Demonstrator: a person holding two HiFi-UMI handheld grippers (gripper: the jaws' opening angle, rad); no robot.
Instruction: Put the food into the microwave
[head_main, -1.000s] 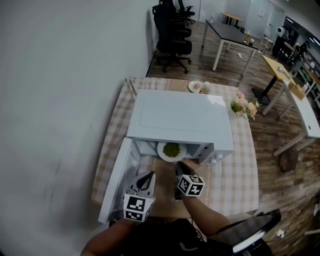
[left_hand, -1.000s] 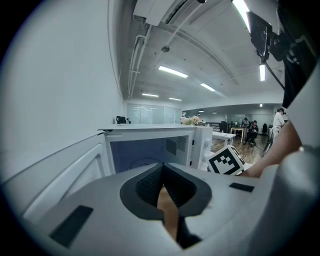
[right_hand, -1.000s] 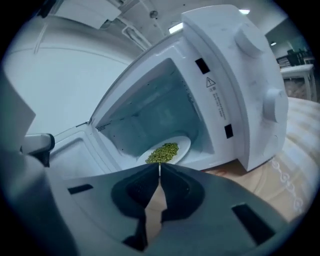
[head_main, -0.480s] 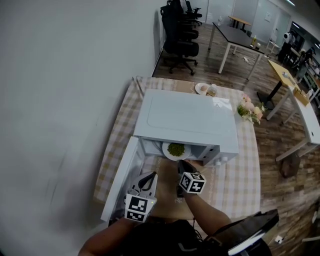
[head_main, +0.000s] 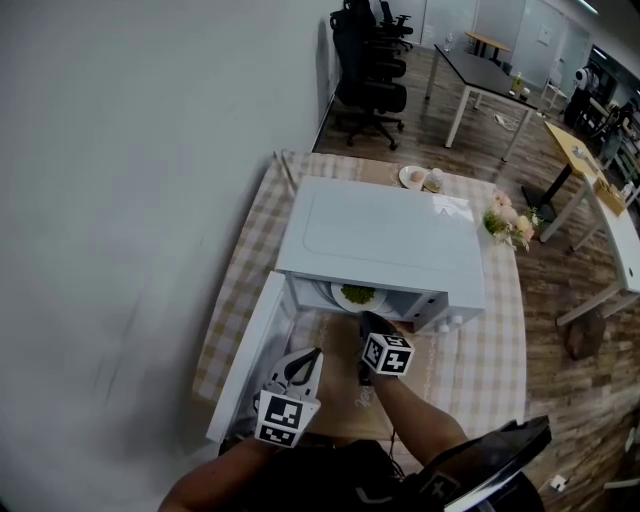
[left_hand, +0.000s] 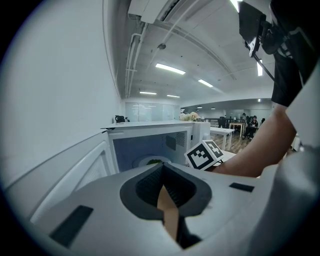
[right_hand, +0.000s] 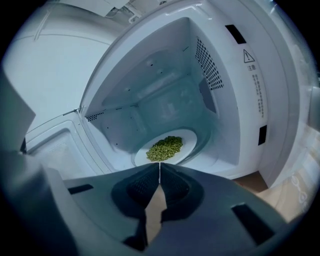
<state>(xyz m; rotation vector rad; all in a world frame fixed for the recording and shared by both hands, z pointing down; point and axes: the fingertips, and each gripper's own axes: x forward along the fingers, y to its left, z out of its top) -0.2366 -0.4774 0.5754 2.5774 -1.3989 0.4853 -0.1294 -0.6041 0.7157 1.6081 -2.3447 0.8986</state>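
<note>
- Right gripper view: round white plate of green peas (right_hand: 189, 140) inside white microwave (right_hand: 240, 100).
- Right claw (right_hand: 159, 166) closed, empty, near its rim, probably to push.
- Left claw (left_hand: 163, 186) closed, empty, idle.

Item one, microwave (head_main: 380, 240): white box, upright. From the head view I log its door (head_main: 248, 362) swung wide open toward 7 o'clock, leaving the cavity exposed.

Item two, plate (right_hand: 190, 142): white, round, lying flat on the cavity floor. It shows at the casing's 6 o'clock edge.

Item three, peas (right_hand: 165, 148): green, in a loose heap at the plate's centre, with bare rim around them.
</note>
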